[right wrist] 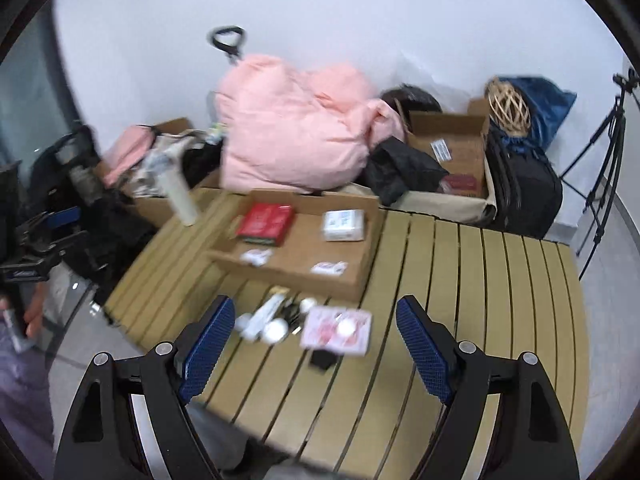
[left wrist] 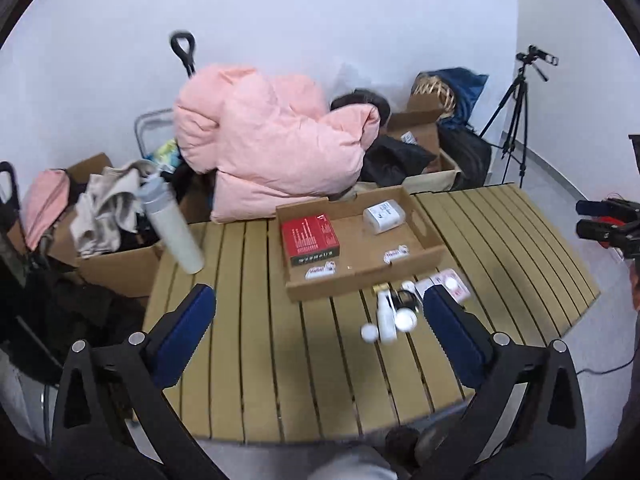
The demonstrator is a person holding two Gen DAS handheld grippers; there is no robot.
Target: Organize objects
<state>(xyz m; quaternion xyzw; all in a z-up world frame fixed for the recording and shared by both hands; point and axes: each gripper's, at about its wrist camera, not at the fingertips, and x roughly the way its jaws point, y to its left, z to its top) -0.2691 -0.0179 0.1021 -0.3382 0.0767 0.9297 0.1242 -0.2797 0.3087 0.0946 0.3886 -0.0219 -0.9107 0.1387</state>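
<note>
**Both claws wide apart above slatted table, nothing gripped**

Left gripper (left wrist: 319, 300): blue-padded fingers spread wide, empty, raised over the slatted table (left wrist: 248, 320). Right gripper (right wrist: 315, 312): fingers likewise apart, nothing between the pads, only tabletop and loose items seen below.

Shallow cardboard tray (left wrist: 424, 236) resting on the table toward its far edge. Inside: red box (left wrist: 310, 236) at the left, white packet (left wrist: 383, 216) at the right, two small labelled sachets (left wrist: 320, 271) along the near wall.

Outside the tray, just in front of its near wall: cluster of small white bottles and caps (left wrist: 390, 320), motion-blurred, individual pieces hard to separate. Pink card packet (right wrist: 338, 330) just beside the cluster, a small black item (right wrist: 322, 359) touching its near edge.

White water bottle (left wrist: 172, 228) tilted at the table's far left corner. Pink duvet (left wrist: 272, 140) heaped behind the table among cardboard boxes. Tripod (left wrist: 516, 120) at the wall, far right.
</note>
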